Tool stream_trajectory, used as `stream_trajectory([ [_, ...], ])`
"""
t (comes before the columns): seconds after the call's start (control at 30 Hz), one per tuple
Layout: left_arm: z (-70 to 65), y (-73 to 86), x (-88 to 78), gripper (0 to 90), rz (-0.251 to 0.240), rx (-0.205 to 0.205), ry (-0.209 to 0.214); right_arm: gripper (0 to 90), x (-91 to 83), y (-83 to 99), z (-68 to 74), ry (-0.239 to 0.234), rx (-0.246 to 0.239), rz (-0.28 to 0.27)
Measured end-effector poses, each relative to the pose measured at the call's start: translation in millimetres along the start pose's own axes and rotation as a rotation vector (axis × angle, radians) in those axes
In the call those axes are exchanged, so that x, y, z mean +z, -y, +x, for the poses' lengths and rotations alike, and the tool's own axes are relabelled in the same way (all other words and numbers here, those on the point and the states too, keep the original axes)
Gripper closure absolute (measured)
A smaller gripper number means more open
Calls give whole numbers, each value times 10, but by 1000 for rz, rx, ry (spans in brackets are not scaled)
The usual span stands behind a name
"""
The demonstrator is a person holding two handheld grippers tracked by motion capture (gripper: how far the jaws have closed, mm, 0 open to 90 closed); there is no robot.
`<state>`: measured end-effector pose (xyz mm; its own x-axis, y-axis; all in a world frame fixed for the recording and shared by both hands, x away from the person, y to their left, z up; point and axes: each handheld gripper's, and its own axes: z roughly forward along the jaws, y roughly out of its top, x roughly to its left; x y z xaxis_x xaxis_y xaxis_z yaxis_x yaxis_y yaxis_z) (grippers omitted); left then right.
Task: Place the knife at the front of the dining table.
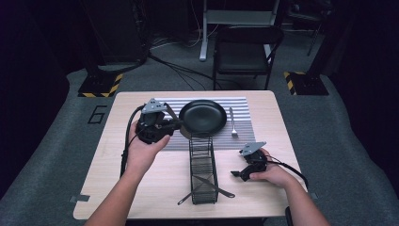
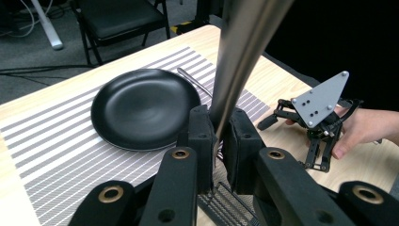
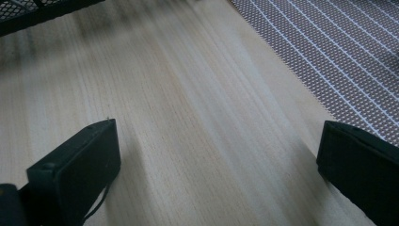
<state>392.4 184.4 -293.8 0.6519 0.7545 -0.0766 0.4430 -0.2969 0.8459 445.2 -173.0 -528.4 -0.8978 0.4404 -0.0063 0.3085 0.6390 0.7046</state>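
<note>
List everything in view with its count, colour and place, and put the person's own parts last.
table: one, light wood, centre of the high view.
mat: one, grey and white stripes, far half of the table.
plate: one, black, on the mat.
fork: one, silver, on the mat right of the plate.
rack: one, black wire, near middle of the table.
utensils: two, dark, lying across the rack's near end.
knife: one, silver, clamped in the left tongs; which utensil is a guess.
chair: one, black, beyond the table.
left tongs: black, shut on the knife, beside the plate.
right tongs: black, open, low over bare table right of the rack.
forearms: two, entering from the bottom.
</note>
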Motion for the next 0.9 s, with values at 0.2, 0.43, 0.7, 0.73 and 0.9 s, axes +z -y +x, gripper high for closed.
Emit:
stream_trajectory([
  [0.2,43,-17,-97,823,-13,-5,-20,0,0,1,-2,-1,-4,0],
  [0.43,110,8,-153,825,-17,-22,-26,0,1,0,-6,0,-9,-2],
  [0.7,196,45,-184,824,-20,-37,-50,0,0,0,-2,0,-3,0],
  [0.73,196,45,-184,825,-20,-37,-50,0,0,0,-2,0,-3,0],
  [0.9,303,121,-178,825,-20,-58,-75,0,0,0,0,0,0,0],
])
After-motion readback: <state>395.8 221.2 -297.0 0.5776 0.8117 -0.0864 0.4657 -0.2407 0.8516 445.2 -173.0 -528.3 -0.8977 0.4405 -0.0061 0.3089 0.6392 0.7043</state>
